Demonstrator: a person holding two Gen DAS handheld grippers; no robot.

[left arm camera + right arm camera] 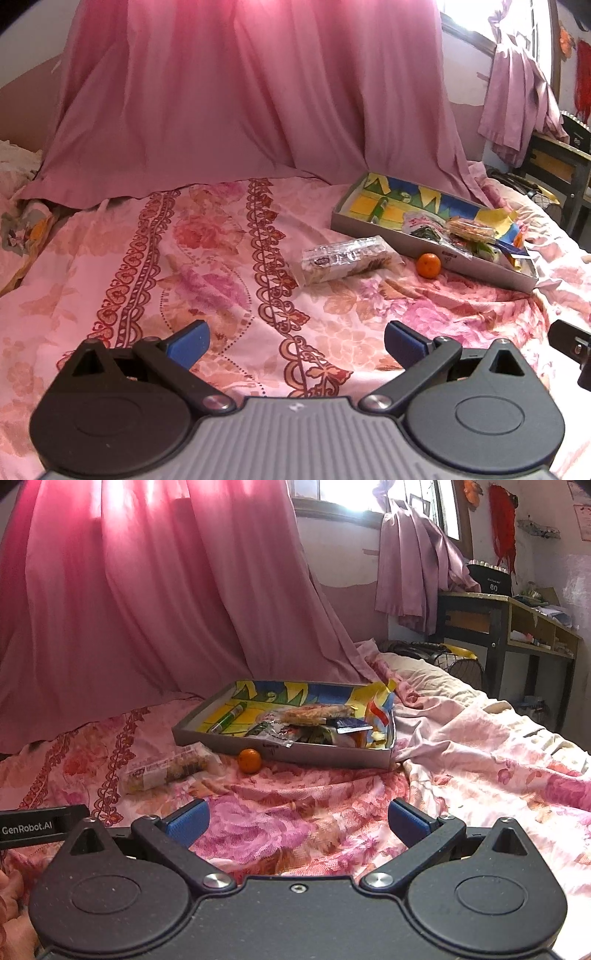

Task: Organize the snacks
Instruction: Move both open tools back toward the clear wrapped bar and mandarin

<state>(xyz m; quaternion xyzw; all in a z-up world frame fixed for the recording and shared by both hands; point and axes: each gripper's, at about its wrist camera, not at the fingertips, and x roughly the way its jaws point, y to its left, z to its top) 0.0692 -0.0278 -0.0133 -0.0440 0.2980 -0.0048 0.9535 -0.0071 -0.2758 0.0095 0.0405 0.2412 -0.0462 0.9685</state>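
A: Clear crinkly plastic packet of brown nutty bars (pixel 341 265), lying on its side on the pink floral bedspread (pixel 207 258), just left of the small round orange fruit (pixel 428 264). Both sit outside the shallow grey cardboard tray with the yellow-and-blue printed lining (pixel 345 221).

B: Handling?

A: My guess is that the packet is light, the film slick and noisy, the contents brittle. Take it across the short width at mid-length, with gentle pressure. The fruit is firm, smooth and round, so likely to roll on soft bedding; grip it across the middle.

B: Where is the fruit relative to the tray?

A: Right beside the near wall, possibly touching it; the right wrist view (pixel 250 760) doesn't settle that.

B: What's in the tray?

A: A green tube-shaped wrapper (pixel 228 718) lies alone at the left end. Several foil and film packets (pixel 295 723) are heaped toward the right end. Labels are too small to read.

B: Claws?

A: The left gripper (pixel 296 343) is spread wide with blue textured pads and holds nothing, low over the bedspread. The right gripper (pixel 298 821) is the same, wide apart and empty, well short of the snacks.

B: Surroundings?

A: A draped pink curtain (pixel 221 92) hangs behind, and a dark-framed wooden desk (pixel 517 627) stands at the right.
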